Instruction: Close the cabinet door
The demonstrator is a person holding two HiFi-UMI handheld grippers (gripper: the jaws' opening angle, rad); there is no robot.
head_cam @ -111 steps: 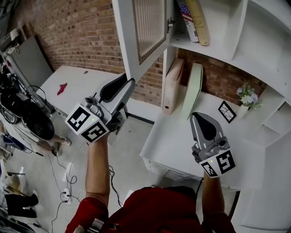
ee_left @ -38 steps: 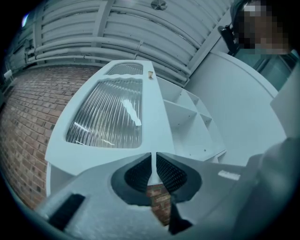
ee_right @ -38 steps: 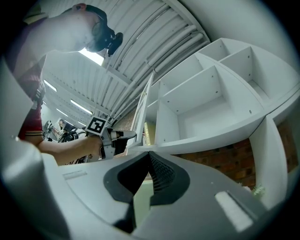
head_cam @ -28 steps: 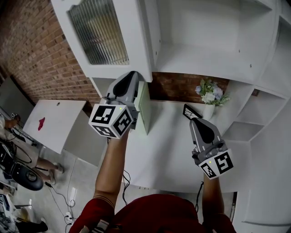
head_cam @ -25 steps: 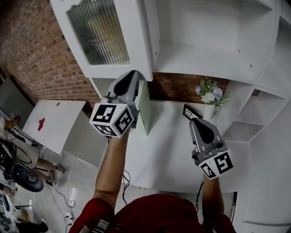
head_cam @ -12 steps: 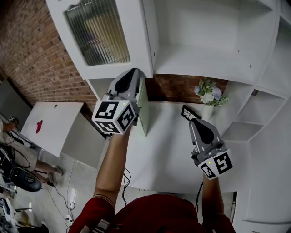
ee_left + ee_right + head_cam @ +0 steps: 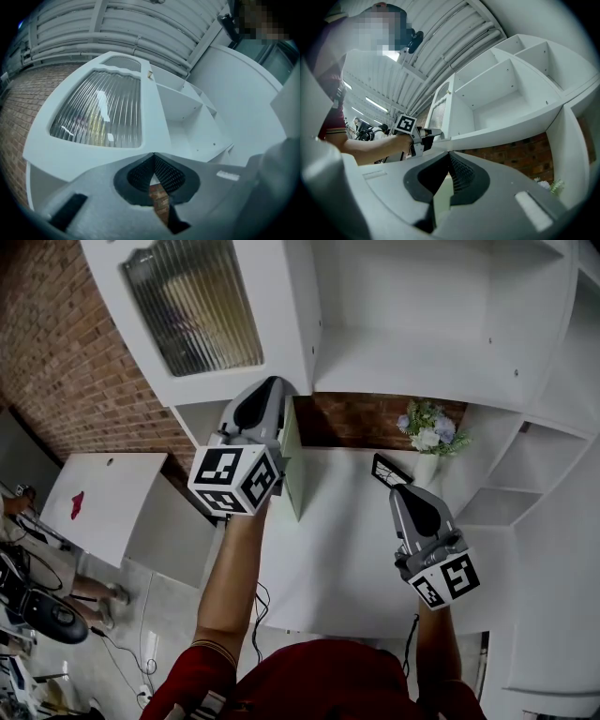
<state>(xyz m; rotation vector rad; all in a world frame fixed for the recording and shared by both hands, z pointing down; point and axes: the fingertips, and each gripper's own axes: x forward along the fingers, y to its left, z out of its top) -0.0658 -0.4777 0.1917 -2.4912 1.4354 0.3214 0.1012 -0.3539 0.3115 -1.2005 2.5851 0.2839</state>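
**Right gripper**: held low over the surface. Its jaws are together with nothing between them. No part in the task is taken by it at this moment.

**Surface:** white. A green board is stood on edge on it. A small frame and flowers are set further back, by the brick wall.

**Left gripper**: raised, with its jaws closed tip to tip and empty. Its tip is placed at the lower corner of the door, on the side next to the open shelves. Contact is likely but cannot be confirmed.

**Door:** white frame with a ribbed glass pane. It is seen lying close to flush with the front of the cabinet.

**Progress:** the swing is judged all but finished. Whether the door is fully seated is not shown. A last short push, if needed, and the gripper's withdrawal are judged to be what is left.
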